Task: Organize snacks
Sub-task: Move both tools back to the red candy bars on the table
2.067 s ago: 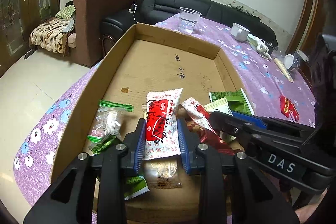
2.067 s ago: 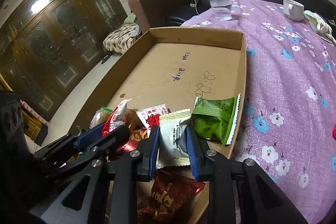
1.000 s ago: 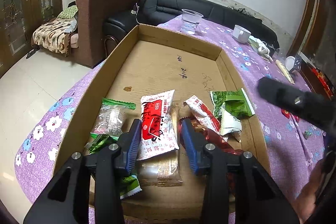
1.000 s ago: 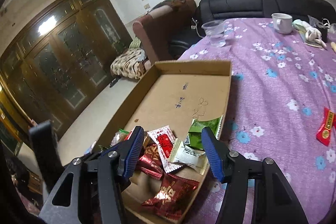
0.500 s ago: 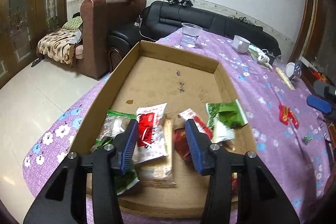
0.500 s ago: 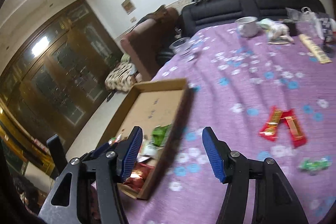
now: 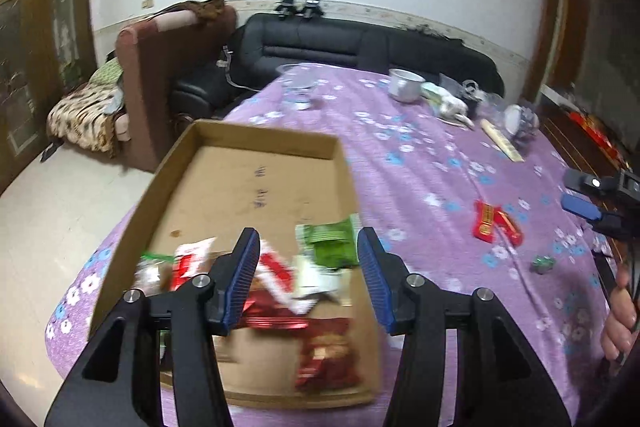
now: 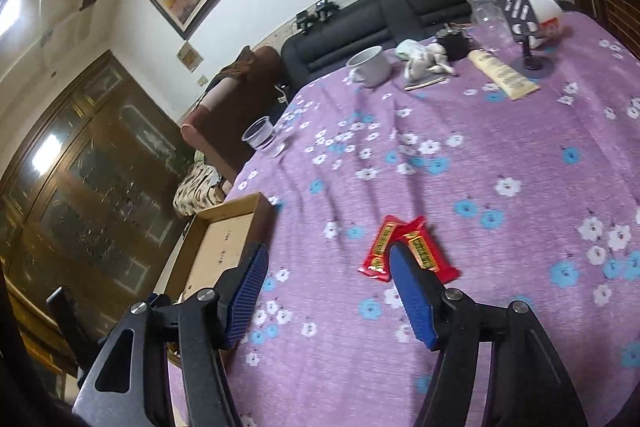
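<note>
A heap of snack packets (image 7: pixel 304 279), red, green and white, is piled at the near end of a shallow cardboard tray (image 7: pixel 264 139); the far end of the tray is bare card with some handwriting. The tray is set at the left edge of a table covered by a purple flowered cloth (image 7: pixel 420 163). Two red snack packets (image 8: pixel 404 247) are laid side by side, touching, on the cloth well to the right of the tray, and a small green wrapped sweet (image 7: pixel 543 263) is seen near them, closer to the table's near edge.

The left gripper (image 7: pixel 306 277) is held above the heap, its blue-padded jaws opening, with nothing pressed between them. The right gripper (image 8: pixel 326 291) is held over the cloth, its jaws also opening and empty; its right finger (image 8: pixel 412 295) overlaps the near end of the red pair in the right wrist view, and contact cannot be judged.

Toward the far edge a clear plastic cup (image 8: pixel 260 137), a white mug (image 8: pixel 370 65) and a cream tube (image 8: pixel 502 73) are placed.
</note>
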`<state>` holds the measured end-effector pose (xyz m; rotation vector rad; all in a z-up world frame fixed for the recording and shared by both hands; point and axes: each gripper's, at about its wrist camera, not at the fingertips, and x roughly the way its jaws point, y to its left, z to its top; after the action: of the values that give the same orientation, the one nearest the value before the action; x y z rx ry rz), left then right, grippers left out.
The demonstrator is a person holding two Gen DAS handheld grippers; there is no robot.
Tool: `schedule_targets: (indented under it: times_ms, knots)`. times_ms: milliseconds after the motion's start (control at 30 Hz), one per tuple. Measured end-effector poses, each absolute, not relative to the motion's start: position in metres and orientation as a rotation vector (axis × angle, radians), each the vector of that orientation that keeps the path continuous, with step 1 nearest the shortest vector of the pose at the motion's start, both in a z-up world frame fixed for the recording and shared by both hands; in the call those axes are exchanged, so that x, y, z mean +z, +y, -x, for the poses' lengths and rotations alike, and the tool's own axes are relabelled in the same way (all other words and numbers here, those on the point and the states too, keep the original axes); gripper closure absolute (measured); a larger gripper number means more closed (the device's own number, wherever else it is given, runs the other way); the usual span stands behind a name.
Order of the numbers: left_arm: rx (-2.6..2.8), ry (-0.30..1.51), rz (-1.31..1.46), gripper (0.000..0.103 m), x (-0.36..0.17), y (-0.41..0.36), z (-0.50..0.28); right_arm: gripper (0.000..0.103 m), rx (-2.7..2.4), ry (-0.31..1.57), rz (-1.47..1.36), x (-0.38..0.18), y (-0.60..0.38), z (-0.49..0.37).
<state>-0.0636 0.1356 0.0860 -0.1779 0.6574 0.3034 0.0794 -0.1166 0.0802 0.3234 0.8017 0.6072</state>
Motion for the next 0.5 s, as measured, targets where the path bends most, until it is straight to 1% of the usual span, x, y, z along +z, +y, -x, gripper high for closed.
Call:
schedule_targets:
  times_ms: [300, 500]
  knots:
    - [0.16, 0.738, 0.115, 0.053, 0.087, 0.072, 0.033, 0.037, 0.561, 0.818, -0.323, 0.076, -0.138, -0.088]
    - [0.081, 0.819, 0.119, 0.054, 0.086, 0.045, 0.009, 0.037, 0.475, 0.904, -0.285, 0.062, -0.146, -0.115]
